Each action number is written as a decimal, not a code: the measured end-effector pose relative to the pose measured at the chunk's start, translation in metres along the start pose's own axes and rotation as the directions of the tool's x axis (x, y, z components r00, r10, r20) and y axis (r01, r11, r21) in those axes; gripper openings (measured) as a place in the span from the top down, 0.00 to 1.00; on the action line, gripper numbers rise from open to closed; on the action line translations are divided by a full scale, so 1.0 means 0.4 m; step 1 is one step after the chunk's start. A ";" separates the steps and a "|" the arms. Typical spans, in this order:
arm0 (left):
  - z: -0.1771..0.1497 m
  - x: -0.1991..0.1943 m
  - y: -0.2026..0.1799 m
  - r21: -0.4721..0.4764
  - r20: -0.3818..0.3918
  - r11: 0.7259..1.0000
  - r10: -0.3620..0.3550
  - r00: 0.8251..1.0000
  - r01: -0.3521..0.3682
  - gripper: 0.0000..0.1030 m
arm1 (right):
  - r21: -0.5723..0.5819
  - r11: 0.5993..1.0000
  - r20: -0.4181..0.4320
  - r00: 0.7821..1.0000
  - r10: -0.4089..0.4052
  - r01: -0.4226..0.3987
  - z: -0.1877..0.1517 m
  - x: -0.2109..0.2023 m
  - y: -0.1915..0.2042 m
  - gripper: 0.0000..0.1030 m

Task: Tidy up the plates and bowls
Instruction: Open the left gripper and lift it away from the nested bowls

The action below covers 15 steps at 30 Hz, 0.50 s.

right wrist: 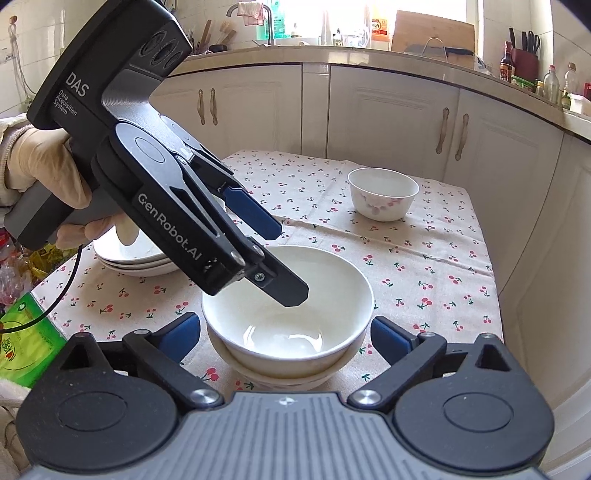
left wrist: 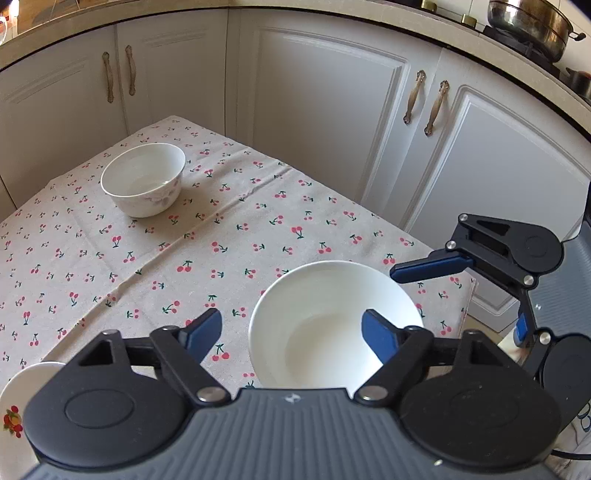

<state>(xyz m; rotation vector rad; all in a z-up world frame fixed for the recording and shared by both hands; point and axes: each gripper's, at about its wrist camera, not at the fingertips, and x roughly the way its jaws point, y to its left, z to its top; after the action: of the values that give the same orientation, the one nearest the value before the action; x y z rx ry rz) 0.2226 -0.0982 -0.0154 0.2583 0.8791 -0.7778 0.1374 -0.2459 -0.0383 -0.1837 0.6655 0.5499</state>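
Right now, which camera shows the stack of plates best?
The right wrist view: the stack of plates lies behind the left gripper, with several rims visible. The left wrist view shows only one plate edge at the bottom left corner.

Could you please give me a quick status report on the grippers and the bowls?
Both hand-held grippers open: left straddling the stacked white bowl's rim, right flanking it, pads clear. Flowered bowl alone, far side. Plate stack behind left. Nothing blocking.

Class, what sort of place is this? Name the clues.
Most likely a home kitchen: a tap above the counter, a steel pot on a stove, and cabinets behind the table.
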 end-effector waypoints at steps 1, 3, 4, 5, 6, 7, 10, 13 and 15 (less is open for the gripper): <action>0.000 -0.005 0.004 -0.003 0.005 1.000 -0.005 1.000 0.005 0.15 | -0.002 1.000 0.005 1.000 -0.003 0.003 0.002 -0.004 0.001 0.00; 0.001 -0.016 0.011 -0.006 0.015 1.000 -0.010 1.000 0.010 0.12 | -0.009 1.000 0.011 1.000 -0.006 0.006 0.006 -0.008 0.001 0.00; 0.002 -0.020 0.013 -0.003 0.020 1.000 -0.011 1.000 0.011 0.09 | -0.014 1.000 0.015 1.000 -0.010 0.010 0.010 -0.012 -0.001 0.00; 0.003 -0.025 0.016 -0.001 0.027 1.000 -0.012 1.000 0.012 0.08 | -0.018 1.000 0.019 1.000 -0.012 0.012 0.014 -0.015 -0.003 0.00; 0.005 -0.028 0.019 0.000 0.031 1.000 -0.011 0.999 0.011 0.07 | -0.020 1.000 0.023 1.000 -0.012 0.013 0.017 -0.017 -0.006 0.00; 0.008 -0.031 0.023 0.001 0.035 1.000 -0.006 0.999 0.006 0.07 | -0.021 1.000 0.028 1.000 -0.014 0.014 0.022 -0.019 -0.010 0.00; 0.021 -0.038 0.038 0.003 0.048 1.000 0.007 0.999 -0.007 0.07 | -0.017 1.000 0.045 0.999 -0.017 0.018 0.038 -0.027 -0.030 0.00; 0.043 -0.044 0.062 0.002 0.062 1.000 0.024 0.998 -0.024 0.06 | -0.026 0.999 0.058 0.998 -0.029 0.031 0.059 -0.028 -0.053 0.00; 0.061 -0.045 0.080 0.000 0.071 0.999 0.035 0.997 -0.035 0.06 | -0.034 0.999 0.065 0.997 -0.040 0.043 0.073 -0.026 -0.069 0.00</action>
<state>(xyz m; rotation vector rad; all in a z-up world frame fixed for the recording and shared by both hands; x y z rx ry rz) 0.2525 -0.0786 0.0106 0.2447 0.8050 -0.7504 0.1611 -0.2639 -0.0095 -0.2117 0.5889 0.5258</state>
